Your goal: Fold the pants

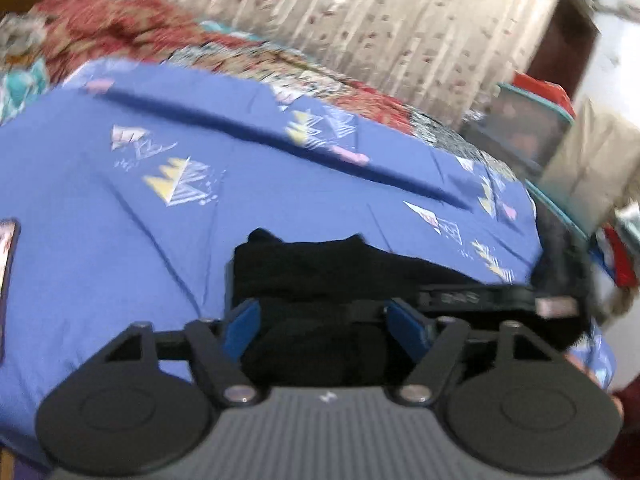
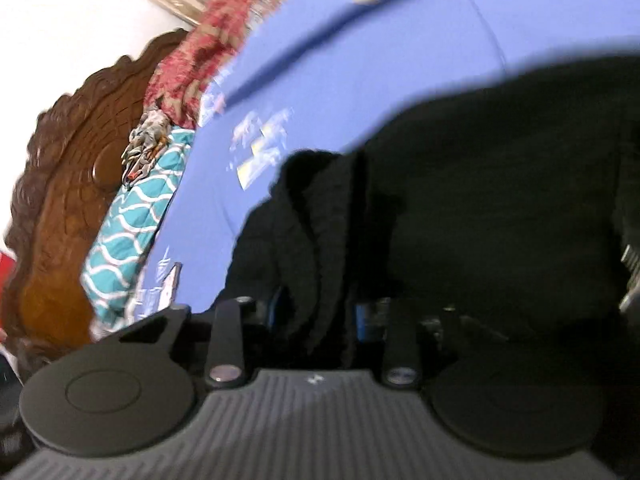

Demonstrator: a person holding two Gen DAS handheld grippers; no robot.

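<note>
The black pants [image 1: 320,264] lie bunched on a blue patterned bedsheet [image 1: 120,208]. In the left wrist view my left gripper [image 1: 324,320] has its blue pads [image 1: 240,324] apart, with a thick fold of the black cloth between them. In the right wrist view the pants [image 2: 480,184] fill the right half of the frame. My right gripper [image 2: 320,316] is closed on a fold of the black cloth, which hides most of both fingers. The right gripper's body [image 1: 500,300] shows just right of the left one.
Red floral bedding [image 1: 120,28] and a teal patterned pillow [image 2: 132,216] lie at the bed's far side by a carved wooden headboard [image 2: 60,200]. A curtain [image 1: 360,12] hangs behind. Boxes and bags [image 1: 540,128] stand beside the bed. A phone [image 1: 8,264] lies at the left edge.
</note>
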